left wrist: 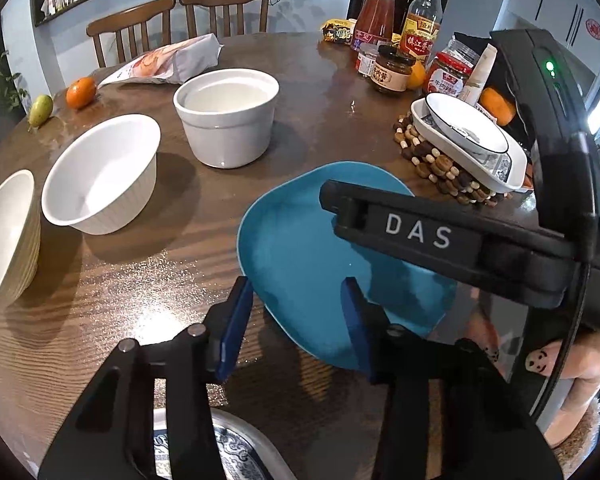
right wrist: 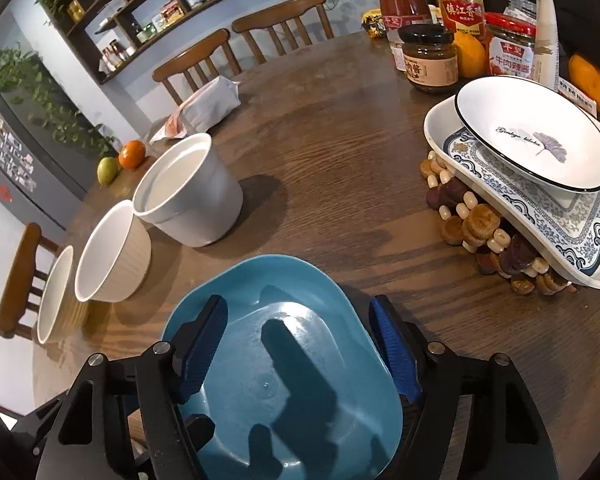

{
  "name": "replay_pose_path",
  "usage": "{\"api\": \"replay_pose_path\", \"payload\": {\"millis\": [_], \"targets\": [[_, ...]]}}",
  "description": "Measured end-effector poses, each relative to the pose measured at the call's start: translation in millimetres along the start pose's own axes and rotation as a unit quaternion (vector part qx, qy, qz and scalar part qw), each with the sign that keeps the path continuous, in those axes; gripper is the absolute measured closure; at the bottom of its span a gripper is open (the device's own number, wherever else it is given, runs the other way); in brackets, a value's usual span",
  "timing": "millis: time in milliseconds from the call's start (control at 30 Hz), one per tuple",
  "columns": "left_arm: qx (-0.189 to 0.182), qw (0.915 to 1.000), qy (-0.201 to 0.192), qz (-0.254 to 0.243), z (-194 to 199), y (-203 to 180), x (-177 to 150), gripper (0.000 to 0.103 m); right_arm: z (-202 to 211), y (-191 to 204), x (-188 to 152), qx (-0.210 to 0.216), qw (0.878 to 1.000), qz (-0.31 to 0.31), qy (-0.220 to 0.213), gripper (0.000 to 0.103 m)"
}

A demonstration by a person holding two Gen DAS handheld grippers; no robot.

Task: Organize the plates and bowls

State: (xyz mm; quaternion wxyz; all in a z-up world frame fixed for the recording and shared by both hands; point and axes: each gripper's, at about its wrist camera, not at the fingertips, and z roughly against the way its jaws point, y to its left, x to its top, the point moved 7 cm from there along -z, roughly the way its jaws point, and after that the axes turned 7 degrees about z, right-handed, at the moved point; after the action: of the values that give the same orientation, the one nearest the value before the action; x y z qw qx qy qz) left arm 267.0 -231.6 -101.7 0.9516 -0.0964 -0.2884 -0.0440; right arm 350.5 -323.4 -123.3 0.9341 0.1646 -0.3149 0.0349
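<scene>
Teal plate is lying on the worktop, near edge; right tool is straddling it, spread, pads not touching; left tool is bracketing its near-left rim, grip unclear; stacked plates are sitting far right.

a teal rounded-square plate lies flat on the wooden bench, glossy and empty. left of it three empty white bowls stand upright in a row: a straight-sided ramekin, a ribbed bowl and a cream ribbed bowl, near one another. at right a white leaf-print plate rests tilted in a blue-patterned rectangular dish on a beaded trivet.
</scene>
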Motion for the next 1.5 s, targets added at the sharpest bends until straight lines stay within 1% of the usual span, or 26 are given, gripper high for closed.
{"api": "replay_pose_path", "payload": {"millis": [167, 300, 333, 367, 400, 433, 467, 500, 567, 600, 633, 733, 833, 933, 1100, 1200, 1233, 1267, 1300, 1333, 1367, 1433, 1500], "targets": [[0.006, 1.0, -0.005, -0.002, 1, -1, -1, 0.06, -1, 1, 1, 0.01, 1.0, -0.006, -0.002, 0.028], [0.012, 0.9998, -0.013, -0.003, 4, -1, -1, 0.06, 0, 3, 0, 0.027, 1.0, -0.009, -0.002, 0.028], [-0.008, 0.9999, -0.014, -0.004, 7, -4, 0, 0.066, 0, 4, 0, 0.032, 0.999, -0.009, -0.001, 0.028], [-0.037, 0.9993, -0.003, -0.003, 7, -8, -2, 0.067, 0, 5, 0, 0.038, 0.999, -0.01, 0.0, 0.028], [-0.056, 0.9984, 0.012, -0.003, 7, -12, -4, 0.067, -1, 9, -1, 0.059, 0.998, -0.011, 0.004, 0.032], [-0.067, 0.9971, 0.034, -0.004, 4, -16, -8, 0.066, -3, 15, -3, 0.09, 0.996, -0.012, 0.012, 0.035], [-0.067, 0.9966, 0.047, -0.006, 1, -18, -10, 0.067, -4, 22, -4, 0.118, 0.993, -0.012, 0.02, 0.035], [-0.061, 0.997, 0.048, -0.004, 1, -17, -11, 0.067, -6, 25, -5, 0.117, 0.993, -0.008, 0.022, 0.035], [-0.053, 0.9983, 0.022, -0.003, 6, -12, -7, 0.067, -4, 23, -2, 0.077, 0.997, 0.004, 0.013, 0.035], [-0.042, 0.9991, 0.006, -0.001, 10, -7, -4, 0.066, -3, 18, -1, 0.058, 0.998, 0.003, 0.008, 0.035], [-0.035, 0.9994, -0.001, 0.005, 12, -2, -2, 0.066, -2, 14, -1, 0.053, 0.999, -0.003, 0.006, 0.035], [-0.026, 0.9989, -0.006, 0.037, 14, 18, 5, 0.064, 2, 6, 2, 0.056, 0.998, -0.022, -0.006, 0.035], [-0.024, 0.9975, 0.002, 0.066, 11, 36, 9, 0.064, 5, 8, 3, 0.055, 0.998, -0.019, -0.013, 0.035], [-0.011, 0.997, 0.007, 0.077, 6, 47, 9, 0.064, 4, 15, 2, 0.059, 0.998, -0.008, -0.01, 0.035], [-0.019, 0.9961, 0.023, 0.083, -1, 49, 7, 0.063, -1, 15, -1, 0.053, 0.999, -0.004, 0.0, 0.035], [-0.012, 0.9965, 0.018, 0.081, 1, 50, 7, 0.063, -1, 16, -2, 0.054, 0.999, -0.005, 0.001, 0.035], [-0.013, 0.9964, 0.009, 0.083, 4, 51, 8, 0.062, -1, 17, -2, 0.055, 0.998, -0.004, 0.002, 0.037], [-0.015, 0.9962, 0.005, 0.086, 6, 53, 10, 0.058, -1, 17, -2, 0.054, 0.999, -0.003, 0.002, 0.039], [-0.017, 0.9957, 0.001, 0.091, 8, 55, 11, 0.056, -2, 17, -2, 0.054, 0.999, -0.001, 0.003, 0.044], [-0.018, 0.9949, -0.006, 0.099, 11, 59, 13, 0.052, -2, 17, -3, 0.054, 0.999, 0.0, 0.005, 0.046], [-0.014, 0.9945, -0.008, 0.104, 11, 61, 14, 0.051, -3, 17, -3, 0.053, 0.999, 0.001, 0.005, 0.047], [0.003, 0.9941, -0.008, 0.108, 9, 66, 15, 0.051, -2, 18, -4, 0.054, 0.999, 0.003, 0.005, 0.054], [0.003, 0.9943, 0.001, 0.107, 7, 68, 13, 0.051, -2, 19, -3, 0.055, 0.998, 0.006, 0.006, 0.056]]}}
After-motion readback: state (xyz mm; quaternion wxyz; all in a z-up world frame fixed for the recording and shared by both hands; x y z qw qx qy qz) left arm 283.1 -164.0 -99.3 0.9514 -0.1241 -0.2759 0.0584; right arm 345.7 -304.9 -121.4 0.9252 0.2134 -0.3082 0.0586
